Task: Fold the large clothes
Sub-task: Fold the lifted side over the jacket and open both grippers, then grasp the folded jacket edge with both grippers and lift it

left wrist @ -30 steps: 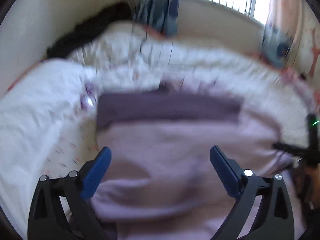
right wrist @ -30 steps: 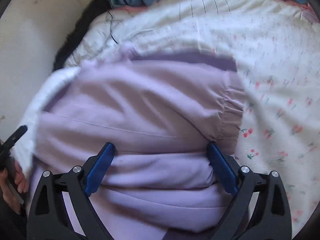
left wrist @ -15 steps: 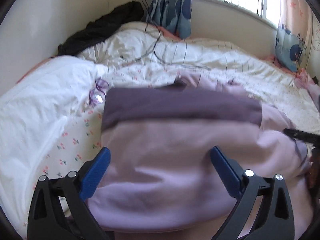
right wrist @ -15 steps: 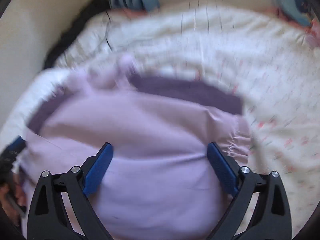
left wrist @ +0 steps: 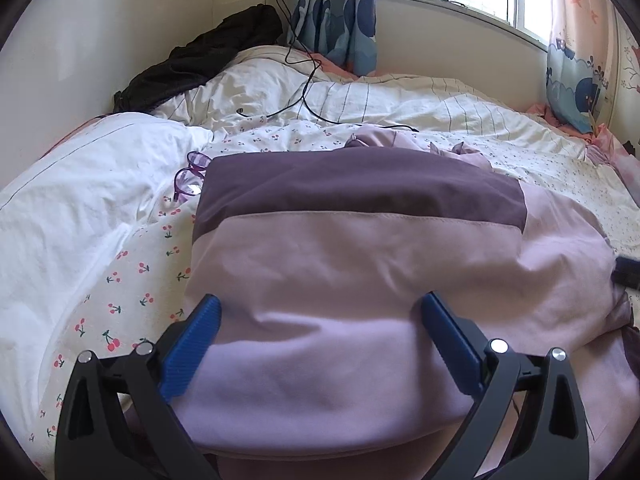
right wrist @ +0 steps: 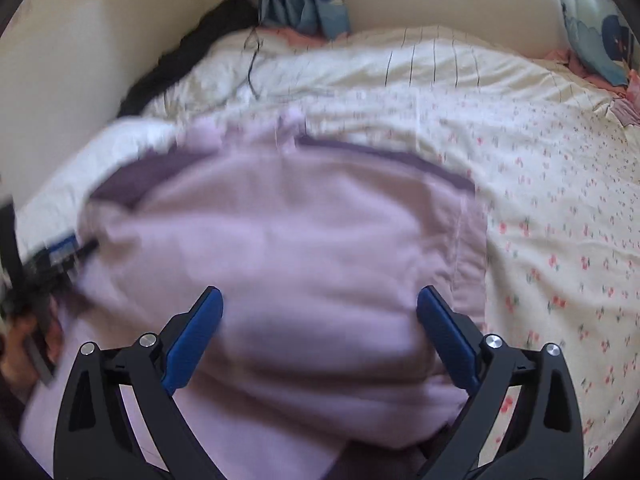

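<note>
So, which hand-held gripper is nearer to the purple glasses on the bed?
Left. The left hand-held gripper has the purple glasses ahead on its left side. The right hand-held gripper is further right; its view shows no glasses.

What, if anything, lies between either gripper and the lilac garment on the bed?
Nothing visible does. The left gripper and the right gripper both stand open directly over the lilac garment, with only its fabric between their fingers. The purple glasses lie off to the side on the bedding.
</note>
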